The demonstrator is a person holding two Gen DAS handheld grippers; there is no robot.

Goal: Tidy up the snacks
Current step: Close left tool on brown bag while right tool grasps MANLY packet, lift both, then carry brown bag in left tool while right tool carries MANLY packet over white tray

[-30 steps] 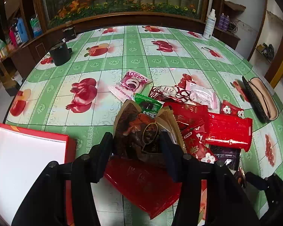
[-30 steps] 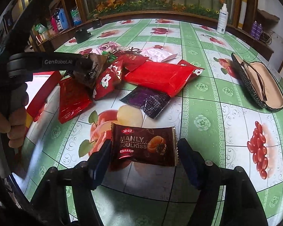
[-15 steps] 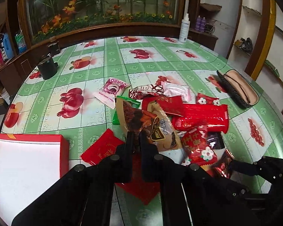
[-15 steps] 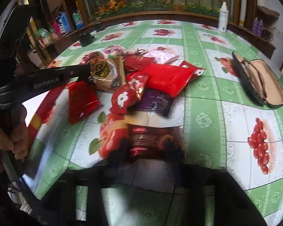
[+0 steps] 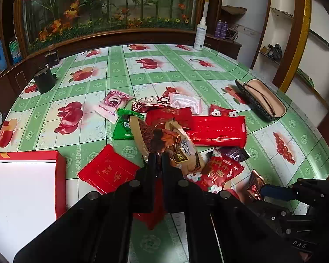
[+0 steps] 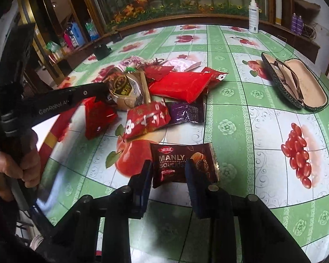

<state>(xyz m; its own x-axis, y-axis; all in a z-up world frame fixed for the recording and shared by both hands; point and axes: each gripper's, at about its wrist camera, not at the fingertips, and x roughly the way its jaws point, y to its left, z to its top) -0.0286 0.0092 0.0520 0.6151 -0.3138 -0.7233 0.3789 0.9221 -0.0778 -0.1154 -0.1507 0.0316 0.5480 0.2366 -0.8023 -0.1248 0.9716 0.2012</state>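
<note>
brown-and-tan crinkled snack packet (image 5: 164,140) is pinched in the left tongs (image 5: 158,155). right tongs (image 6: 168,171), closing, straddle one dark brown chocolate wrapper (image 6: 182,164). one red box (image 5: 24,188) sits on the tabletop (image 5: 142,74).

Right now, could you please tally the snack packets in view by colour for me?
Red packets: 5
Tan packet: 1
Dark brown packet: 1
Pink packet: 1
White packet: 1
Green packet: 1
Purple packet: 1
Maroon-and-white packet: 1
Total: 12

Snack pile (image 5: 208,129) crowds the middle; bare tablecloth (image 5: 164,74) beyond it lies open.
</note>
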